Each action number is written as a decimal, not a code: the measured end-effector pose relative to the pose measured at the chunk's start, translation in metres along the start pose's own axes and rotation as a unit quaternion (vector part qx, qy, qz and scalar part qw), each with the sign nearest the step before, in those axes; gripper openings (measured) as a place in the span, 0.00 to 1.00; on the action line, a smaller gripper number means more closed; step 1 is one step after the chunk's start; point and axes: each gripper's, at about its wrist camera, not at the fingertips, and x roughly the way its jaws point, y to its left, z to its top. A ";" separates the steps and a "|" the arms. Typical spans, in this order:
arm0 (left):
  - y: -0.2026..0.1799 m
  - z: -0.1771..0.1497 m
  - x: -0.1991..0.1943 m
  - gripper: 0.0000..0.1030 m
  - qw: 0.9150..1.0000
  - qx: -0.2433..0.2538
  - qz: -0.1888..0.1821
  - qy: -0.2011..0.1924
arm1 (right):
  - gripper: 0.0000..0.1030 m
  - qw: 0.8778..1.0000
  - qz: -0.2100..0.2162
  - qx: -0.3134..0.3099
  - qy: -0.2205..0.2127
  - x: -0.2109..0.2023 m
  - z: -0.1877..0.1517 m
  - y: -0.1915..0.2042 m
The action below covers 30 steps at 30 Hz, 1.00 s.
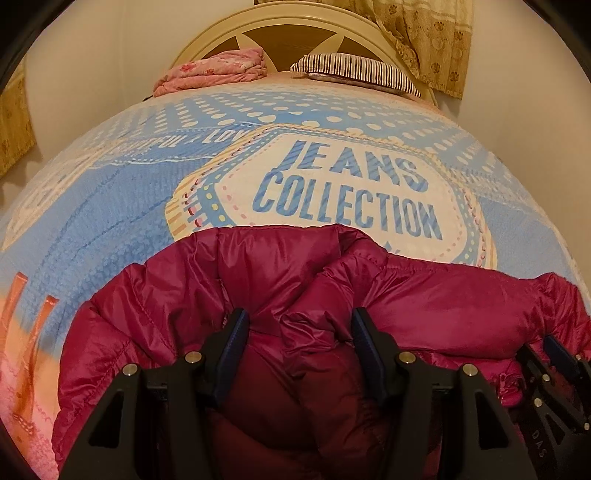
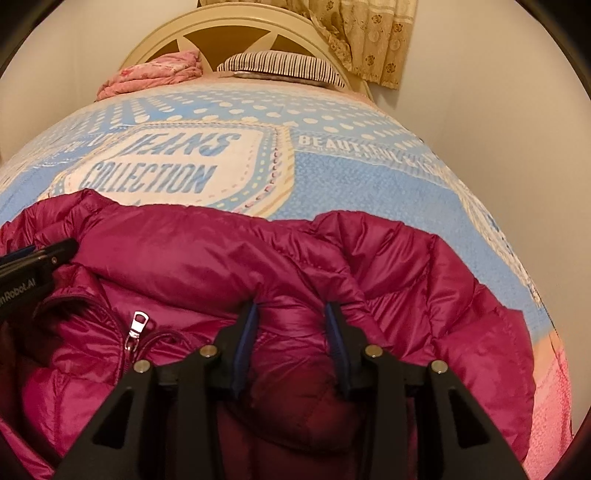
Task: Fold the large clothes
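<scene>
Bed [image 1: 110, 206] carries jacket [image 1: 424, 295]; left claw [image 1: 299, 332] and right claw [image 2: 293, 325] each pinch a puffy fold, which may slip free.

We could not see the lower part of the magenta puffer jacket [image 1: 424, 302]: it ran off the bottom of both frames behind the black gripper bodies. In the left wrist view, the right gripper [image 1: 543, 345] was cut off at the lower right edge. In the right wrist view, the left gripper [image 2: 44, 254] entered from the left edge, its jaws mostly out of frame. The bedspread [image 1: 110, 206] lettering at upper left was too blurred to read whole. The striped pillow [image 2: 280, 64] hid the headboard [image 2: 236, 26] base. The curtain [image 2: 373, 40] was cropped at the top.
</scene>
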 end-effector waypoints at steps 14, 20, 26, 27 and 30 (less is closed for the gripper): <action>0.021 -0.007 -0.054 0.60 0.996 0.048 -0.067 0.030 | 0.55 0.998 -0.001 -0.024 -0.066 -0.084 -0.014 -0.018; 0.036 -0.054 -0.113 0.60 0.991 0.099 -0.092 0.013 | 0.55 0.994 0.088 0.026 -0.061 -0.132 -0.053 -0.022; 0.065 -0.107 -0.149 0.60 0.990 0.092 -0.105 0.016 | 0.55 0.988 0.152 0.006 -0.022 -0.155 -0.098 0.000; 0.067 -0.111 -0.150 0.60 0.991 0.083 -0.108 0.017 | 0.55 0.988 0.151 0.001 -0.007 -0.150 -0.104 0.004; 0.065 -0.128 -0.143 0.60 0.991 0.076 -0.103 0.032 | 0.57 0.988 0.144 0.002 0.049 -0.120 -0.124 0.015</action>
